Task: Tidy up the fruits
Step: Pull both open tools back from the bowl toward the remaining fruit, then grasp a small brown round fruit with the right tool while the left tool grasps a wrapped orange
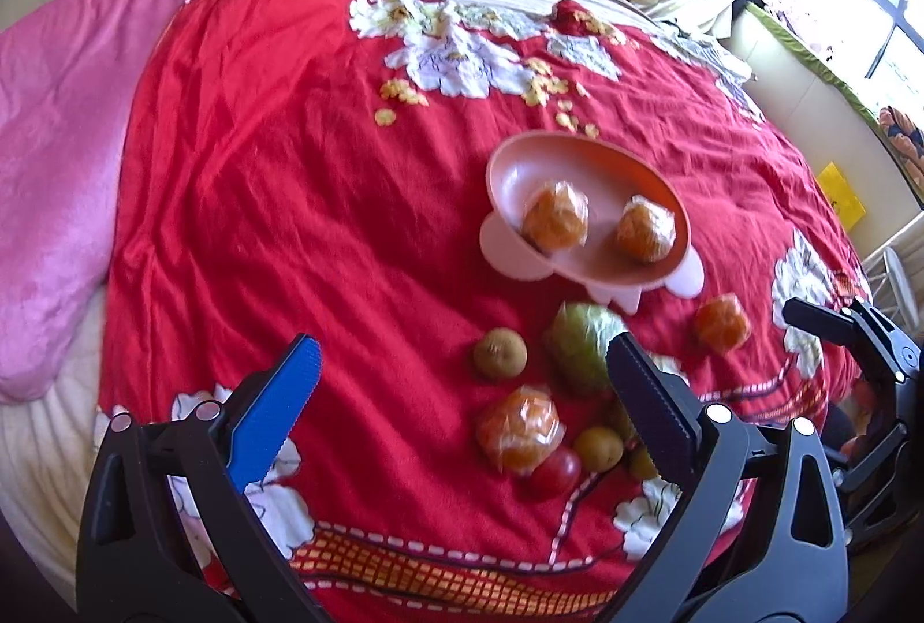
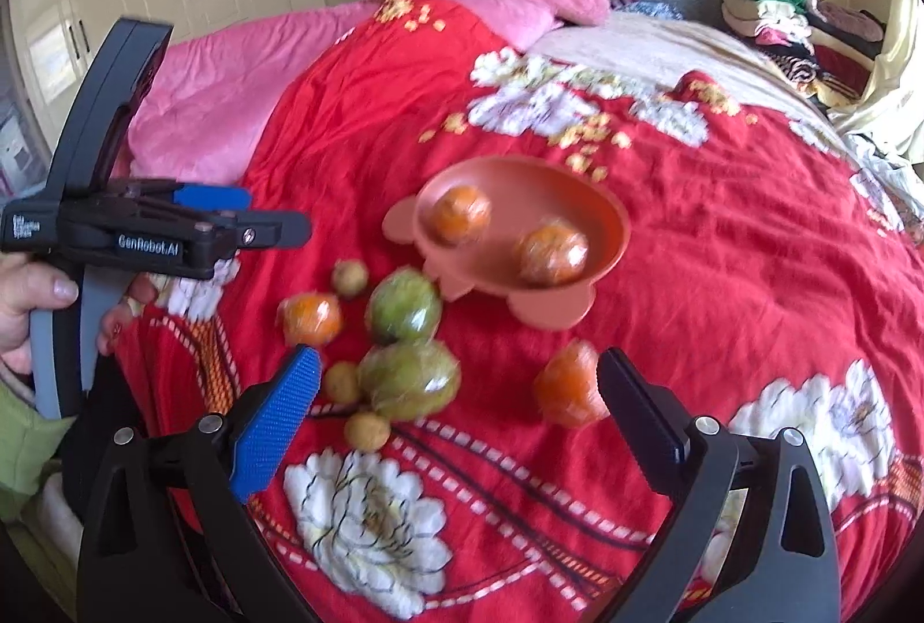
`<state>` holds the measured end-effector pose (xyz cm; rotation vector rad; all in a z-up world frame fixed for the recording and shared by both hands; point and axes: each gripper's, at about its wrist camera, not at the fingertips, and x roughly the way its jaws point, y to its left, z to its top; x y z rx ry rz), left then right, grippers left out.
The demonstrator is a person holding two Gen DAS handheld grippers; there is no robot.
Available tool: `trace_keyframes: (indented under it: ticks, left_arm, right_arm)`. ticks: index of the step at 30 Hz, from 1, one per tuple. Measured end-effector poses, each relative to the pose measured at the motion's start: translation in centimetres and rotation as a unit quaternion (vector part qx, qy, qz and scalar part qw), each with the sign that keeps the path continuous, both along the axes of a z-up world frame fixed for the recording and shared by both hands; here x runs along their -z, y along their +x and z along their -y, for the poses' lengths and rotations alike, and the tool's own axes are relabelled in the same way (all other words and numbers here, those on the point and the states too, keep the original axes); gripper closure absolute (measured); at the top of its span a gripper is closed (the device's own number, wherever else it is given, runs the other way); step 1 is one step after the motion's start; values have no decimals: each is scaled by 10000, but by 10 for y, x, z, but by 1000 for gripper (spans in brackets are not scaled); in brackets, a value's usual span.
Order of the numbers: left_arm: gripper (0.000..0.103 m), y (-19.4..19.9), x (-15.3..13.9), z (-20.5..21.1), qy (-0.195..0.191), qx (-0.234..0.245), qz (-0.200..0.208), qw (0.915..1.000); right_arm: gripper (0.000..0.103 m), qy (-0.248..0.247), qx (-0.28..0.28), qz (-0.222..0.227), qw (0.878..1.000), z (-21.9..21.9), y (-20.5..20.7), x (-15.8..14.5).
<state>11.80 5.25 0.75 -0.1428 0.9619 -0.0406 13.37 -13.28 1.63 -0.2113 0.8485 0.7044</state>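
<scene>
While two oranges sit in the pink bowl (image 2: 612, 219) on the bed (image 2: 722, 276), the right hand-held gripper (image 2: 459, 380) is wide and empty, so it should next go down and close gently on the wrapped orange (image 2: 569, 386) just beside its black finger.

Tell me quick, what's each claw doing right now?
Left claw: open, holding nothing.
Right claw: open wide, holding nothing.

Crinkled cloth quilt (image 2: 722, 276) is lying matt under the right gripper (image 2: 459, 380); ahead, oranges (image 2: 551, 247) in glossy film are sitting in a smooth plastic bowl (image 2: 612, 219).
</scene>
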Motion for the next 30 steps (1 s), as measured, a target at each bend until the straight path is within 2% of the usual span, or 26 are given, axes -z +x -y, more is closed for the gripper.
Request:
trace_keyframes:
  ticks: [21,23,30]
  left_arm:
    - [10,-29,28,13,-101,257,-337,9990]
    - [15,-29,30,14,-121,272,-356,9989]
    - [43,-27,34,17,-267,411,-384,9981]
  right_arm:
    - [7,-178,-84,-277,9994,-8,-25,27]
    - [7,-180,-106,-297,9993,-9,-26,30]
    - [9,-210,-121,-372,9990,-13,-29,37]
